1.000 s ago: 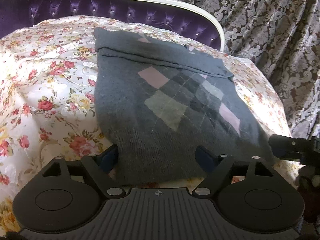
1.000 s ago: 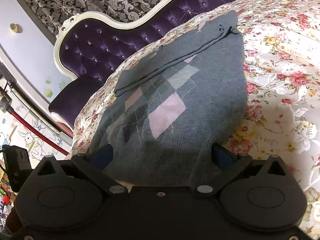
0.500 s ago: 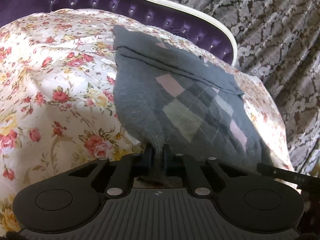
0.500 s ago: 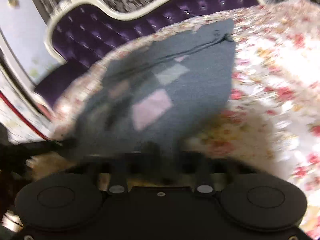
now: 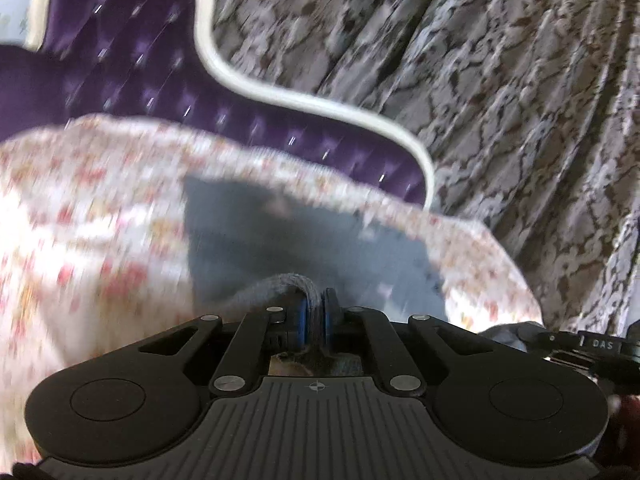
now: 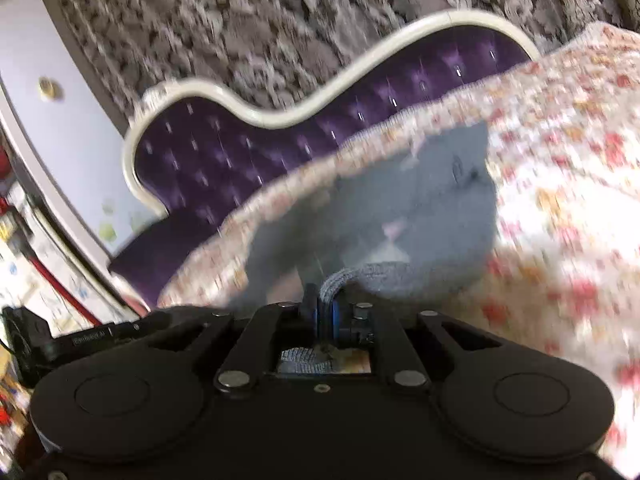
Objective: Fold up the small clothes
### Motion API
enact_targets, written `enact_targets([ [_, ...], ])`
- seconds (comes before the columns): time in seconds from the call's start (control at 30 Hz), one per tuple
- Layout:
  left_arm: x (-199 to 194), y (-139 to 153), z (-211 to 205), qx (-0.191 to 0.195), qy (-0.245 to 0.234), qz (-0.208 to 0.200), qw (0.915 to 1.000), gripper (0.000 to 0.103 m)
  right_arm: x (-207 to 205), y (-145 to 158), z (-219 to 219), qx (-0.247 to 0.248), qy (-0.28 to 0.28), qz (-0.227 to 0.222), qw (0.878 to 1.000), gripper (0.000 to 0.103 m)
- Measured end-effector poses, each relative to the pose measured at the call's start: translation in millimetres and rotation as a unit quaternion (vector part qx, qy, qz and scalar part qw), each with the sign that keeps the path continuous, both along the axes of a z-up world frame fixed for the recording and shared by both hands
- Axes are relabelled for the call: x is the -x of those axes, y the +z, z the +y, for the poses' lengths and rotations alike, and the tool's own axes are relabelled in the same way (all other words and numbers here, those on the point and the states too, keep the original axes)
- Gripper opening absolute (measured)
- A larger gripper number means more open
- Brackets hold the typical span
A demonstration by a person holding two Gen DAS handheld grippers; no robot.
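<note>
A small grey argyle sweater [image 5: 304, 236] lies on a floral bedspread [image 5: 80, 216]; both now views are motion-blurred. My left gripper [image 5: 314, 312] is shut on the sweater's near hem, which bunches up between its blue pads. My right gripper [image 6: 328, 308] is shut on the hem of the same sweater [image 6: 400, 204] at the other corner. The hem is lifted over the rest of the garment, so most of the argyle front is hidden. The right gripper's body [image 5: 592, 346] shows at the left view's right edge.
A purple tufted headboard with a white frame [image 5: 256, 88] stands behind the bed, also in the right wrist view [image 6: 256, 148]. Patterned grey curtains [image 5: 500, 80] hang behind it. The bedspread [image 6: 568, 216] stretches to the right. A pale wall and clutter [image 6: 24, 216] are at the left.
Both grippers went from open around the hem to shut on it. Both have since lifted the hem and carried it toward the headboard, covering the argyle front.
</note>
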State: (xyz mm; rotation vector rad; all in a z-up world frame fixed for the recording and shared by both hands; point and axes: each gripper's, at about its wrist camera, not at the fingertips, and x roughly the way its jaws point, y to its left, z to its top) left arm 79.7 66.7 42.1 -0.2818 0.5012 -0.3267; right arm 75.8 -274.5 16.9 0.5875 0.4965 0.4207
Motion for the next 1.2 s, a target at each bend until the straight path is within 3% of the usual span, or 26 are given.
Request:
enact_targets([
  [0.2,-53,30,-2,-0.015,-0.009,-0.049,0.9986,0.004,-52,28,-13,-0.011,-0.008,-0.040,0.999,0.013],
  [0.47,-159,46,-2,-0.012,0.004,-0.059,0.9982,0.004,-158,39,-22,-0.001,-0.032,-0.053,0.998,0.013],
  [0.6,-217,33,-2,-0.011,0.015,-0.028,0.9994,0.004,-214,25,-25,0.009,-0.053,-0.035,0.998,0.013],
  [0.77,-275,-4,-3,-0.017,0.038,0.027,0.9988,0.004,-281,-9,-19,0.037,-0.072,0.018,0.997,0.013],
  [0.97,-319,-41,-5,-0.045,0.059,0.074,0.9945,0.006,-326,-48,-7,0.070,-0.076,0.079,0.992,0.015],
  [1.0,-324,-44,-3,-0.041,0.064,0.076,0.9942,0.006,-330,-52,-6,0.073,-0.078,0.086,0.991,0.017],
  [1.07,-330,-44,0,-0.037,0.073,0.074,0.9938,0.025,-337,-55,-5,0.077,-0.092,0.097,0.988,0.028],
  [1.1,-332,-42,2,-0.036,0.081,0.068,0.9937,0.028,-338,-55,-7,0.076,-0.100,0.098,0.987,0.036],
  [1.17,-332,-32,4,-0.039,0.095,0.053,0.9932,0.031,-337,-51,-12,0.073,-0.120,0.088,0.986,0.068],
  [1.2,-330,-25,6,-0.043,0.100,0.045,0.9930,0.031,-335,-47,-14,0.074,-0.126,0.080,0.986,0.070],
])
